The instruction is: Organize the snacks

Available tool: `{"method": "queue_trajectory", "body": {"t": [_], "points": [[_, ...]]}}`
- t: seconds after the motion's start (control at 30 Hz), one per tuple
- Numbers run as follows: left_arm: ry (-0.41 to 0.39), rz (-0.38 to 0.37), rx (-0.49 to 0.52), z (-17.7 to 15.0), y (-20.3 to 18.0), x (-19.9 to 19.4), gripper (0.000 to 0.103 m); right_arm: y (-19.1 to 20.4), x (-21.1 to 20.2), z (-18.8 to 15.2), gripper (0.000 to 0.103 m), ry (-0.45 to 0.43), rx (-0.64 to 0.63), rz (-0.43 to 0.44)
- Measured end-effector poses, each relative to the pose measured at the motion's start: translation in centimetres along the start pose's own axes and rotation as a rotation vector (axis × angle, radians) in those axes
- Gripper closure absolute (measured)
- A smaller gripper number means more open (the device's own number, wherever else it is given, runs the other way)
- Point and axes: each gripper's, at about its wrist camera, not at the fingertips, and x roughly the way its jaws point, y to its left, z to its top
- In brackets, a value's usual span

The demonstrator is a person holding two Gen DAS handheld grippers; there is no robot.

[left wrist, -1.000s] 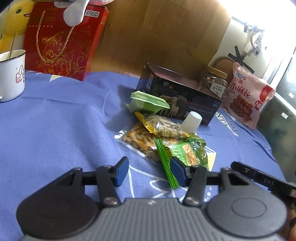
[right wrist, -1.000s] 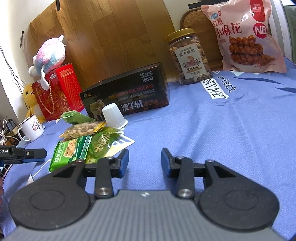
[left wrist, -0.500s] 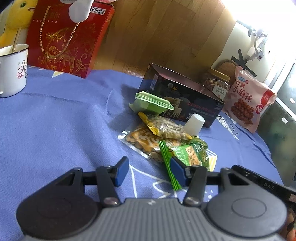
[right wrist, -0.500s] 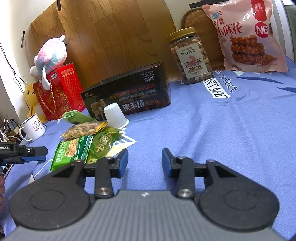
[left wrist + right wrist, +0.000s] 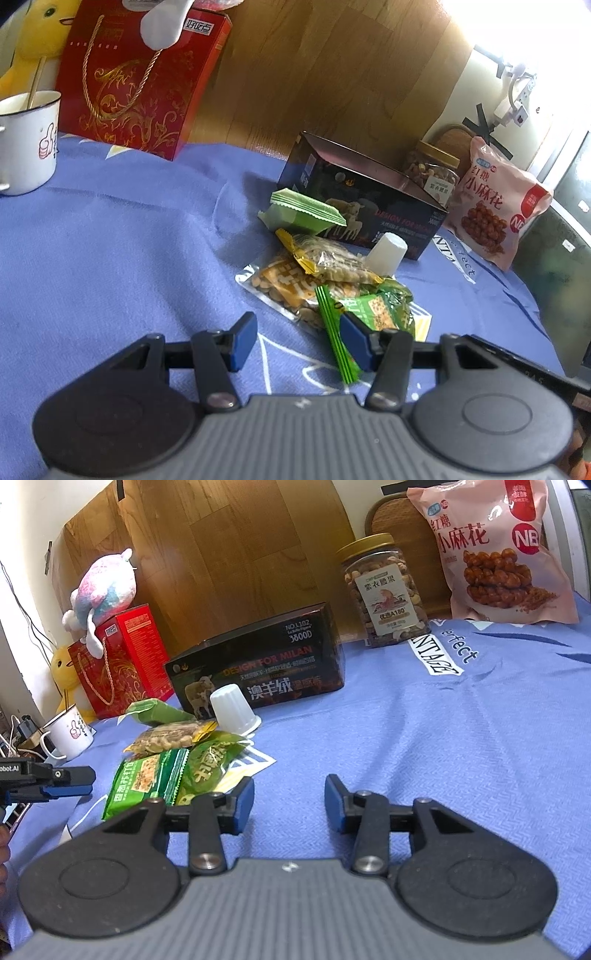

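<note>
A: Where do we stand with the snacks?

B: We judge the sorting barely begun. The small snack packets [image 5: 332, 280] lie in a loose overlapping heap at centre right of the left wrist view: a green cracker packet [image 5: 146, 781] at the near edge, a yellow-ended nut packet [image 5: 328, 258] over a clear bag of orange-labelled nuts [image 5: 284, 286], a pale green wafer packet [image 5: 306, 212] at the far end, and a white cup [image 5: 232, 709] turned upside down beside them. All rest on the blue cloth [image 5: 110, 240], just in front of the dark box [image 5: 266, 668].

A: And the tongs?

B: The left gripper [image 5: 299, 341] has its jaws apart and holds nothing; its right finger sits close to the green cracker packet, though we cannot tell whether it touches. The right gripper [image 5: 290, 803] is also spread and empty, over bare cloth at lower centre of its view, with the heap to its left.

A: What looks settled already?

B: At the upper right of the right wrist view, the nut jar [image 5: 384, 590] and the pink twist-snack bag [image 5: 498, 554] stand upright against the back. We take these as placed, or never moved. The red gift bag [image 5: 136, 77] and white mug [image 5: 27, 140] sit in the upper left of the left wrist view, well apart from the heap.

A: What remains?

B: By our estimate, every packet in the heap.
</note>
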Motion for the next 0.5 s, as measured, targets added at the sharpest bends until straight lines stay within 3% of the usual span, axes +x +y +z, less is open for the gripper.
{"method": "queue_trajectory", "body": {"t": [0.5], "points": [[0.012,-0.001,0.052,-0.3,-1.8,-0.3,0.052,0.2,-0.2,0.0,0.058,-0.009,-0.004,0.004]]}}
